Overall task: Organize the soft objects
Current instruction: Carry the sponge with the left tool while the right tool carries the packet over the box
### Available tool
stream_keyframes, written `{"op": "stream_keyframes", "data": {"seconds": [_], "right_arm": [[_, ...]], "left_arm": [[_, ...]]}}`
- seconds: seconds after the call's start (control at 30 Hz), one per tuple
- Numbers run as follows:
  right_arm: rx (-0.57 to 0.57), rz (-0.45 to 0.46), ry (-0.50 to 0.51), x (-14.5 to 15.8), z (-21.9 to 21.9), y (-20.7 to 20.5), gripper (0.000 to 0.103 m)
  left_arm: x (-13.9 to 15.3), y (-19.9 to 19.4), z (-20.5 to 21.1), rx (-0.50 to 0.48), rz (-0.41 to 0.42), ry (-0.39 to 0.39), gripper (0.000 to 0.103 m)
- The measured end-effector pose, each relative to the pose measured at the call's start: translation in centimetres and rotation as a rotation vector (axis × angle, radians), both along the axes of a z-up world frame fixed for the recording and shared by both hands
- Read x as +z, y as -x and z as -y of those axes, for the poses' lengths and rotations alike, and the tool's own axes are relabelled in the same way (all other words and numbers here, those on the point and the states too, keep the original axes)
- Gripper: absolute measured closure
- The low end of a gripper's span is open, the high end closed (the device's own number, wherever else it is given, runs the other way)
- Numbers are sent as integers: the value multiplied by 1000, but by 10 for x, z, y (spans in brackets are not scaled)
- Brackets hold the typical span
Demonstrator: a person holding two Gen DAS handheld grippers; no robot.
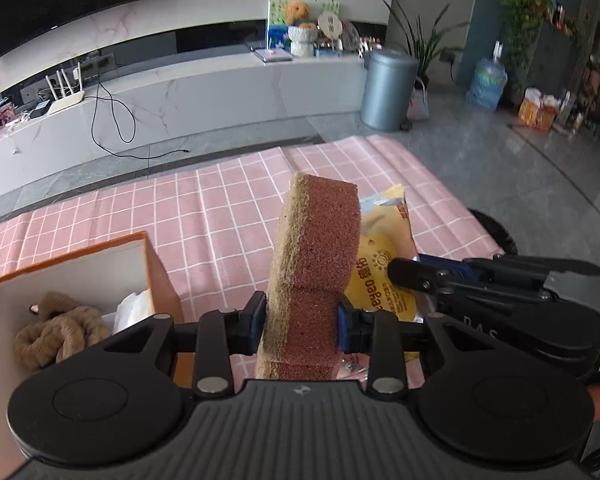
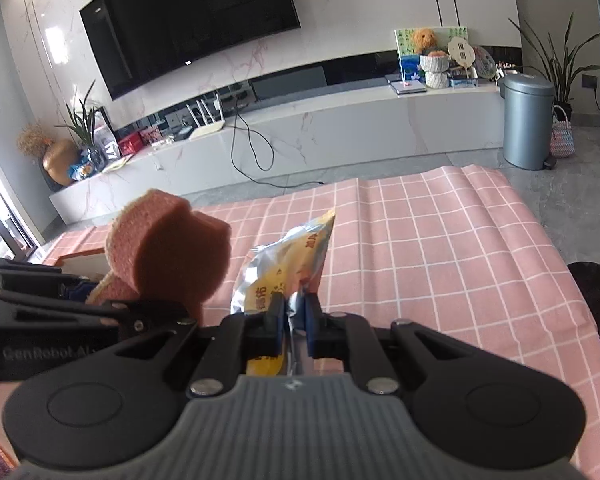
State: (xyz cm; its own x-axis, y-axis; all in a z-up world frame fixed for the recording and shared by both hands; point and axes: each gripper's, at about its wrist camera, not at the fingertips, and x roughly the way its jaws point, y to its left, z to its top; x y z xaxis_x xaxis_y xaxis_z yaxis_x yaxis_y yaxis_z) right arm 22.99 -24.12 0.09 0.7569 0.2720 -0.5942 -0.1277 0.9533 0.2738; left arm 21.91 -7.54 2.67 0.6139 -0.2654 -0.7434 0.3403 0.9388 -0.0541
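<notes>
Your left gripper (image 1: 300,322) is clamped on the sponge (image 1: 314,256), its pads squeezing the narrow waist so the brown block stands up on end above the pink checked cloth (image 1: 204,216). Just beside it on the right, your right gripper (image 2: 293,322) has its jaws pressed together on the yellow and silver packet (image 2: 288,264), pinching the foil near its lower end; the packet hangs clear of the cloth. In the left wrist view the packet sits right behind the sponge, partly hidden by it. Down at the left edge you have the orange box (image 1: 162,276) standing open on the cloth, with a tan plush toy (image 1: 56,330) and something white and crumpled (image 1: 134,306) lying inside. Neither the sponge nor the packet is over the box.
</notes>
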Motion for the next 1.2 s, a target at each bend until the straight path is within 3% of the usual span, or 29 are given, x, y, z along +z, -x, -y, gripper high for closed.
{"op": "stream_keyframes", "data": {"seconds": [0.33,0.67,0.83,1.0,1.2], "right_arm": [[41,60,-37,49,-42,64,95],[151,109,-8,87,-117,70,95],[216,59,11,77,-164,58,95],[264,-24,53,48,-199,51,95],[302,-136,71,16,-222,55,95]], "left_arm": [[20,39,-65,71,47,86,64],[39,40,-148,162,89,61,64],[21,33,-172,194,26,65,64],[-13,32,-191,239,-84,86,64],[-42,47,-204,271,-189,7,64]]}}
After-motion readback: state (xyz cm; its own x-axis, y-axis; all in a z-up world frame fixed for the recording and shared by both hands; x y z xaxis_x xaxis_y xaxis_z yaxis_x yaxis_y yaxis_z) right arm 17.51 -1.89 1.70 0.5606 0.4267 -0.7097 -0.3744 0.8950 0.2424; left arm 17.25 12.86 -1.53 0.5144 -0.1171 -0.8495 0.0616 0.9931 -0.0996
